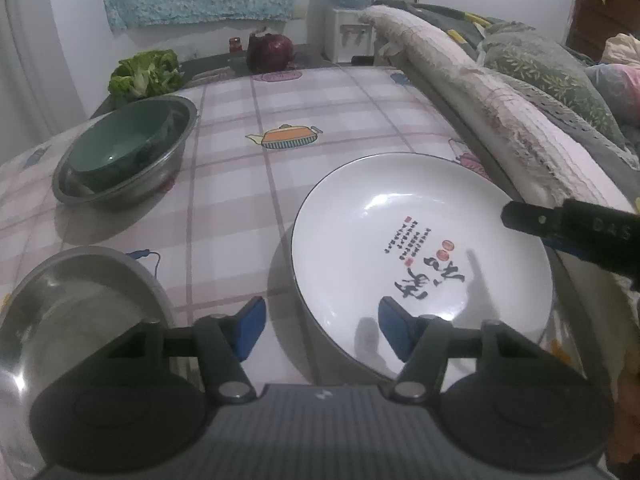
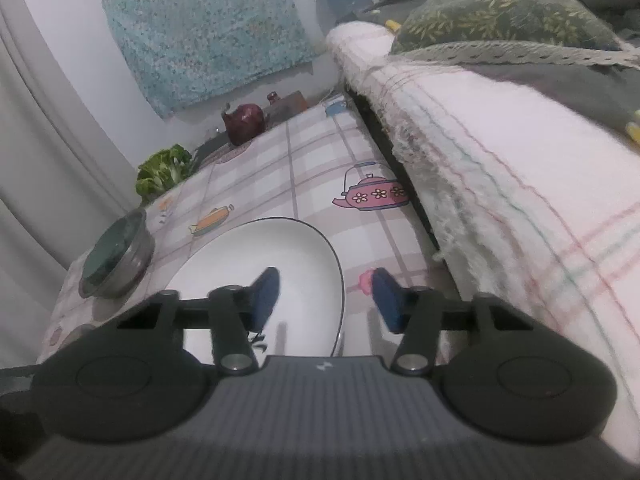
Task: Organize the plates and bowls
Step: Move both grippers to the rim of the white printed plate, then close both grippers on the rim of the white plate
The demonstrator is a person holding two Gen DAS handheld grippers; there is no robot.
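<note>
A white plate [image 1: 420, 256] with black and red writing lies on the checked tablecloth [image 1: 240, 184]. My left gripper [image 1: 322, 328] is open and straddles the plate's near left rim, one blue pad [image 1: 394, 330] over the plate and the other [image 1: 252, 328] over the cloth. My right gripper [image 2: 326, 300] is open astride the right rim of the plate [image 2: 260, 264]; its black finger [image 1: 560, 224] reaches in from the right in the left wrist view. A green bowl [image 1: 120, 152] sits inside a steel basin [image 1: 176, 160] at the far left. An empty steel bowl [image 1: 80, 312] stands near left.
A folded blanket and cushions [image 1: 500, 112] run along the table's right edge, close to the plate. Leafy greens [image 1: 144, 72] and a dark red round object [image 1: 270, 52] sit at the far end. A thin blue cable [image 1: 146, 254] lies by the steel bowl.
</note>
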